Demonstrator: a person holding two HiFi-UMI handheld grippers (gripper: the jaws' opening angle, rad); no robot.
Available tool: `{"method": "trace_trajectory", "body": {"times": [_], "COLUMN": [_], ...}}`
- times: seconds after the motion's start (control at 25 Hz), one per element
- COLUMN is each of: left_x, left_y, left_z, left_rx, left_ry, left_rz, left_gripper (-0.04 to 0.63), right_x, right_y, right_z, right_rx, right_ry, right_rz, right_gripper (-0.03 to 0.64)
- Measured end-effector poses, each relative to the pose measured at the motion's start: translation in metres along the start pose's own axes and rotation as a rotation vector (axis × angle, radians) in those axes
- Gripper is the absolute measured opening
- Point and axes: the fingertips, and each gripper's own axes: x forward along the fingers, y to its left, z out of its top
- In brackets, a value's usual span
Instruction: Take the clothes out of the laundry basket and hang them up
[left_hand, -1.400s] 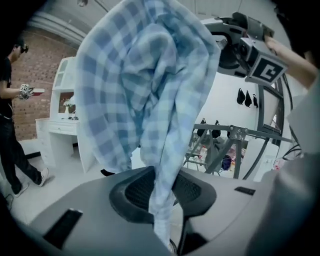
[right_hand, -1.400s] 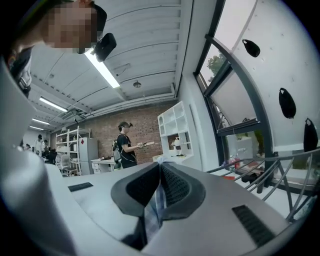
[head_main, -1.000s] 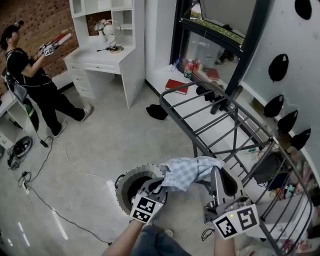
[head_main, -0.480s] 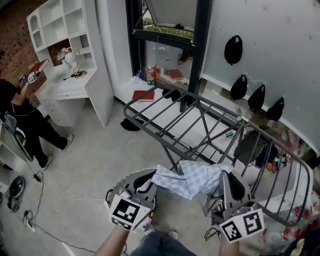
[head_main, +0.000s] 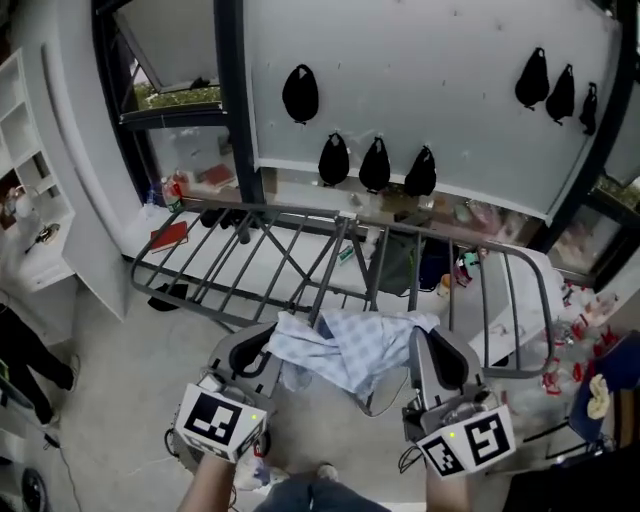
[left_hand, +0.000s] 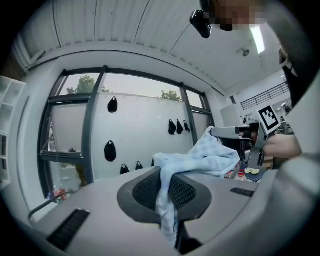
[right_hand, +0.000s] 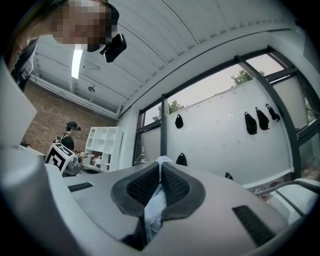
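A pale blue checked cloth hangs stretched between my two grippers, just in front of the grey drying rack. My left gripper is shut on the cloth's left edge; in the left gripper view the cloth runs from the left gripper toward the other hand. My right gripper is shut on the right edge, and in the right gripper view the cloth is pinched in the right gripper. The laundry basket is hidden below my hands.
Several dark bags hang on the white wall behind the rack. A white shelf unit stands at the far left. Bottles and clutter lie on the floor at the right. Another person stands by the brick wall.
My view has swung right and up from the basket toward the rack and wall. Both grippers have kept their hold and lifted the cloth up to the rack's front.
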Motion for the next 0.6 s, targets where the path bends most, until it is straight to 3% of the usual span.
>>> {"method": "trace_trajectory", "body": {"times": [0.28, 0.6], "left_x": [0.067, 0.12], "left_y": [-0.073, -0.094], "left_z": [0.006, 0.027], "left_rx": [-0.027, -0.028], "left_ry": [-0.021, -0.026], "left_rz": [-0.109, -0.177], "left_gripper": [0.034, 0.034], "right_x": [-0.062, -0.067], "right_y": [-0.08, -0.133], "right_z": [0.015, 0.02], "right_rx": [-0.052, -0.083], "right_ry": [-0.006, -0.004], "right_rz": [-0.152, -0.238], "right_gripper": [0.014, 0.014]}}
